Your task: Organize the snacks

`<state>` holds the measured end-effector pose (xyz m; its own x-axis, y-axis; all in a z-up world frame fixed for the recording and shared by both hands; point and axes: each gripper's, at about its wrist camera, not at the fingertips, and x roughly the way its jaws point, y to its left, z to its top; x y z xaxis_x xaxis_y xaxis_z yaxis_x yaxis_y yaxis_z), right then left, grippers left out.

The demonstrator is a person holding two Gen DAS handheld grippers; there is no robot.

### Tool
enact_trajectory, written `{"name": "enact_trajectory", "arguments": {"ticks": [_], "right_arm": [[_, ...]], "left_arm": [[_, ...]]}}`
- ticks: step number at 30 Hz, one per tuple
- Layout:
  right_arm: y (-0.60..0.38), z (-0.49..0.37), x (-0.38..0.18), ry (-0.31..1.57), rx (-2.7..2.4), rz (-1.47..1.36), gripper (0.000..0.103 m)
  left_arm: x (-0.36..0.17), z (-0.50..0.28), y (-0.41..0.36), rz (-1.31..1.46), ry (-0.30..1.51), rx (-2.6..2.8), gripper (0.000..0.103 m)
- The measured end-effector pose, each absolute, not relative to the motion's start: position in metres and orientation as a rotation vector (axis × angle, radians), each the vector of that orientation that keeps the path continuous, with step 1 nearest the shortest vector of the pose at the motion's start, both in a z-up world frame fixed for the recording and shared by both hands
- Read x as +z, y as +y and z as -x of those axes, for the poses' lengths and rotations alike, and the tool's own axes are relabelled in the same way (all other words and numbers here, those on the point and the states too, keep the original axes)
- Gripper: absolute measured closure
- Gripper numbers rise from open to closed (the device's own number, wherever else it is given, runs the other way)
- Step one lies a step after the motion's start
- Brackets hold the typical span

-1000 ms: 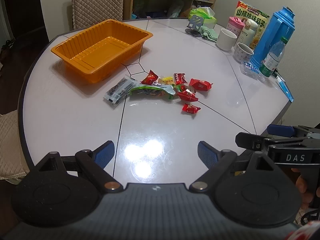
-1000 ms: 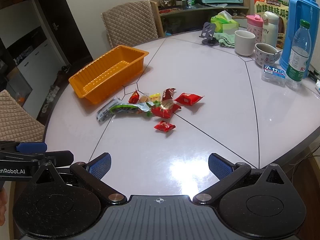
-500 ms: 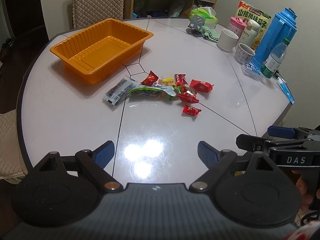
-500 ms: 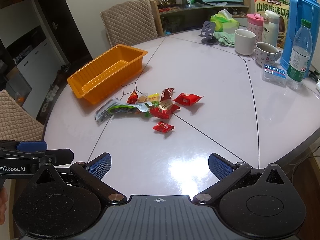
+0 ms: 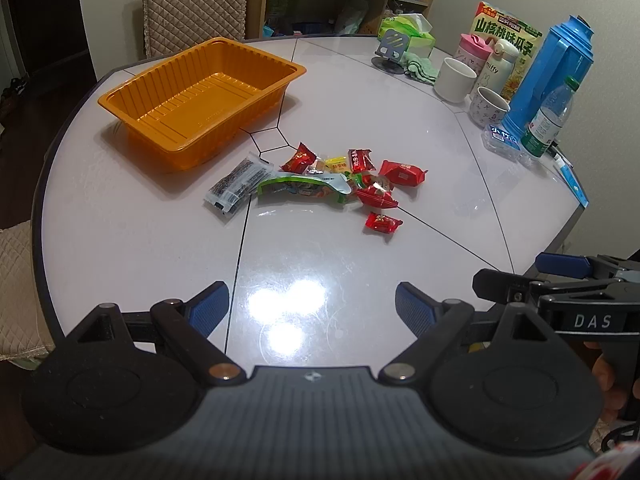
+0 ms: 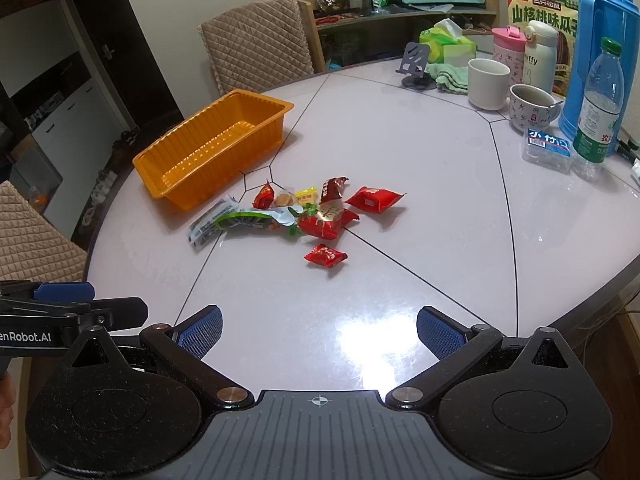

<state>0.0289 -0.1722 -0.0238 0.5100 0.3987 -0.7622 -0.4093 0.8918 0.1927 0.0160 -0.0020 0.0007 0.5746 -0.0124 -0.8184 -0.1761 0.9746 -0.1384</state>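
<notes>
An empty orange tray point(image 5: 144, 92) point(image 6: 160, 168) stands on the white round table point(image 5: 140, 240). Beside it lies a pile of wrapped snacks: several red packets point(image 5: 402, 172) point(image 6: 374, 199), a small red candy point(image 5: 383, 222) point(image 6: 325, 256) nearest me, a green pouch point(image 5: 302, 189) point(image 6: 256, 221) and a dark striped packet point(image 5: 238, 186) point(image 6: 210, 224). My left gripper point(image 5: 312, 308) is open and empty above the table's near edge. My right gripper point(image 6: 320, 330) is open and empty, to the right of the left one, and shows in the left wrist view point(image 5: 560, 280).
At the table's far right stand a blue thermos point(image 6: 600, 48), a water bottle point(image 6: 598, 108), two mugs point(image 6: 488, 82), a small clear box point(image 6: 547, 149), a tissue box point(image 6: 448, 46) and a seed bag point(image 5: 506, 38). Quilted chairs point(image 6: 256, 48) stand behind and left.
Both grippers have drifted slightly; the tray and snacks sit a little differently in view. Nothing on the table has moved.
</notes>
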Motion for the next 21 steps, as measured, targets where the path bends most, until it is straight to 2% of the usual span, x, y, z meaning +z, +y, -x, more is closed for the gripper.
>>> {"name": "enact_trajectory", "arguments": {"ticks": [21], "right_arm": [[-0.1744,-0.0332,-0.0235,0.917,0.481,0.007,0.0]], "left_arm": [[-0.0006,-0.0211,-0.0035,0.211,0.96,0.09,0.014]]}}
